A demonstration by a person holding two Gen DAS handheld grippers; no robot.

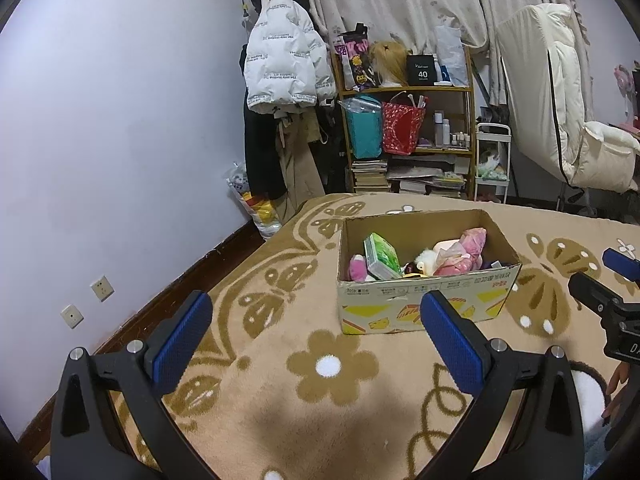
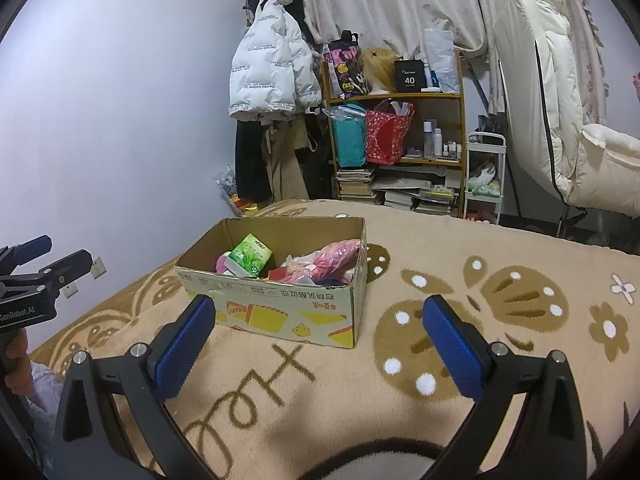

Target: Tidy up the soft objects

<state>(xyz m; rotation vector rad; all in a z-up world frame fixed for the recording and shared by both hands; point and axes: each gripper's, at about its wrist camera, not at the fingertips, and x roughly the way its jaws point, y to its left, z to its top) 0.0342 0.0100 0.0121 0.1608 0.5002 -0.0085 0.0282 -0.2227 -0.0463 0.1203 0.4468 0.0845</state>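
Hovering over the blanket, left tool and right tool gaped wide, both empty. Cardboard box sat beyond, holding a green tissue pack and pink plush.

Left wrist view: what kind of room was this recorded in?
Most likely a lived-in bedroom: a bed with a patterned blanket, jackets hanging on the wall, and a cluttered shelf of books and bottles before a curtain.

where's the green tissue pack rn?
In the cardboard box on the blanket, left half in both views: the green tissue pack leans beside a pink plush.
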